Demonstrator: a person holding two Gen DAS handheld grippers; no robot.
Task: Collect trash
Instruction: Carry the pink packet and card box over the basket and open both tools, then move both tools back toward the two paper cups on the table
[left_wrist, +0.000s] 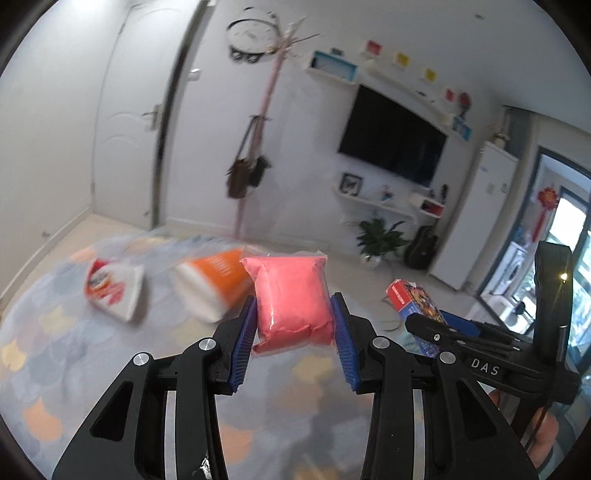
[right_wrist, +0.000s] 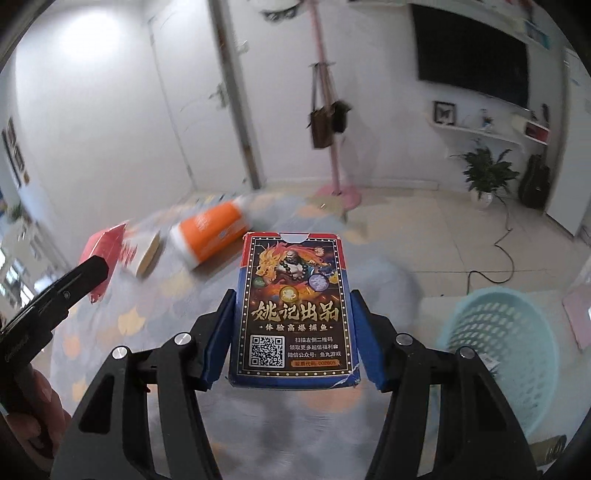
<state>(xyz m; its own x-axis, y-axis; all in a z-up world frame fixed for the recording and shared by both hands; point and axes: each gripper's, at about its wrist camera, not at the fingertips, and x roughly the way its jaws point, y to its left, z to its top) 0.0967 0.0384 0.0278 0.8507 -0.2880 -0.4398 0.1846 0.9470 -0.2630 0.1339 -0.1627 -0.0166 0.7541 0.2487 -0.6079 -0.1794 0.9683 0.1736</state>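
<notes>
Left tongs (left_wrist: 293, 321) clamped on the pink packet (left_wrist: 291, 301), right tongs (right_wrist: 293, 332) clamped on the card box (right_wrist: 293, 312), both held above the rug (right_wrist: 147, 306), teal basket (right_wrist: 498, 354) right of the box.

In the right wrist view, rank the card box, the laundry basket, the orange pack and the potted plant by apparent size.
1. card box, though it is nearest the camera, held in the right gripper
2. laundry basket, close in size, partly cut off
3. orange pack, blurred
4. potted plant
</notes>
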